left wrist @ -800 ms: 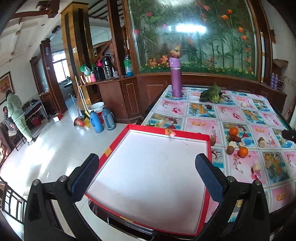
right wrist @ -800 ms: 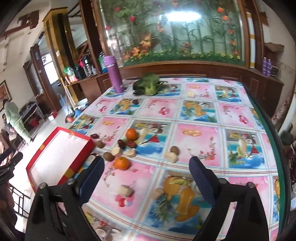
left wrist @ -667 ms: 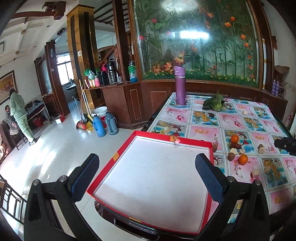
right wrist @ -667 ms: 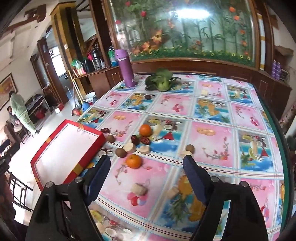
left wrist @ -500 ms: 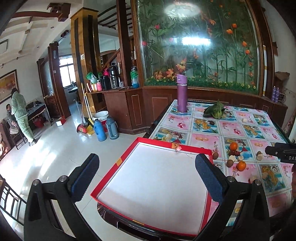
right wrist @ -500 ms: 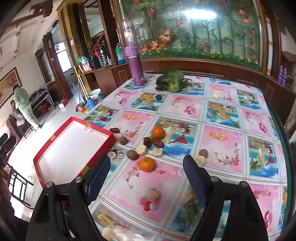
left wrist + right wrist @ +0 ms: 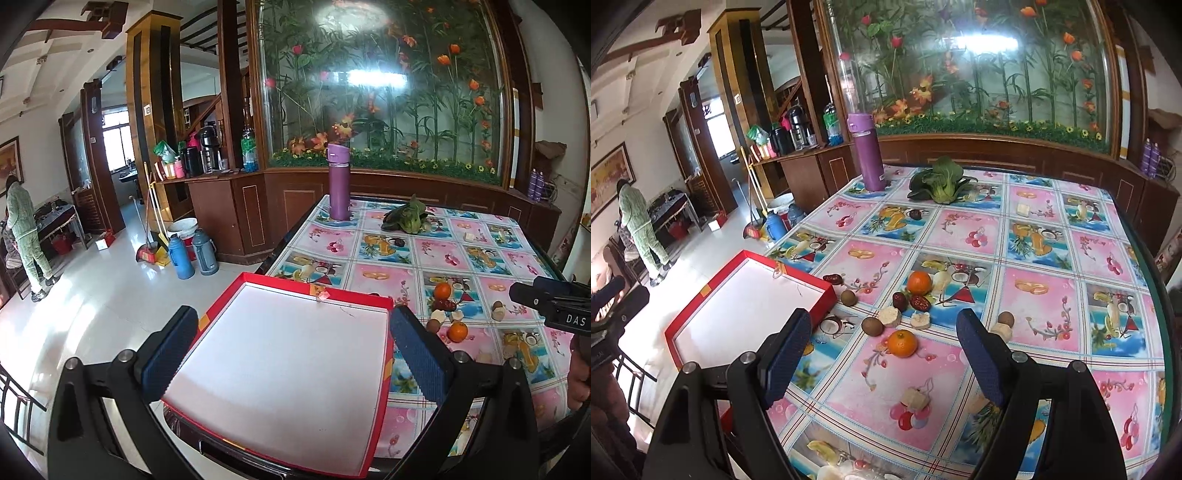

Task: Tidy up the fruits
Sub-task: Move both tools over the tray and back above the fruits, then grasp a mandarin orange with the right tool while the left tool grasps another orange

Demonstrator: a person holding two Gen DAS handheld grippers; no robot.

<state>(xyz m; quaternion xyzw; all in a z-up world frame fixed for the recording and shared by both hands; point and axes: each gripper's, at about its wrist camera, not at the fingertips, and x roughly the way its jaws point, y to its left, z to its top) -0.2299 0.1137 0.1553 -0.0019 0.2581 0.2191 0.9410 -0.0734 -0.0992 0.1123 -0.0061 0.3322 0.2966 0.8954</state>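
Observation:
A red-rimmed box lid with a white floor [image 7: 389,325] [image 7: 827,295] lies on the table's near left corner. Right of it sits a loose cluster of fruit: two oranges [image 7: 903,343] [image 7: 919,283] [image 7: 457,331], brown kiwis [image 7: 871,326], dark red dates [image 7: 919,302] and pale cut pieces [image 7: 889,316]. My left gripper [image 7: 293,354] hangs open above the lid, holding nothing. My right gripper [image 7: 882,356] is open too, raised over the table's near edge, with the nearer orange framed between its fingers but well beyond them.
A purple flask [image 7: 868,157] and a leafy green vegetable [image 7: 940,182] stand at the table's far end. The flowered tablecloth [image 7: 1052,295] covers the whole top. A person in green [image 7: 24,229] stands far left across the tiled floor; thermos jugs [image 7: 194,253] sit by the cabinet.
Both grippers have drawn back and risen from the table, so lid and fruit look smaller and farther. The right view has swung left, centring the fruit. Both stay open.

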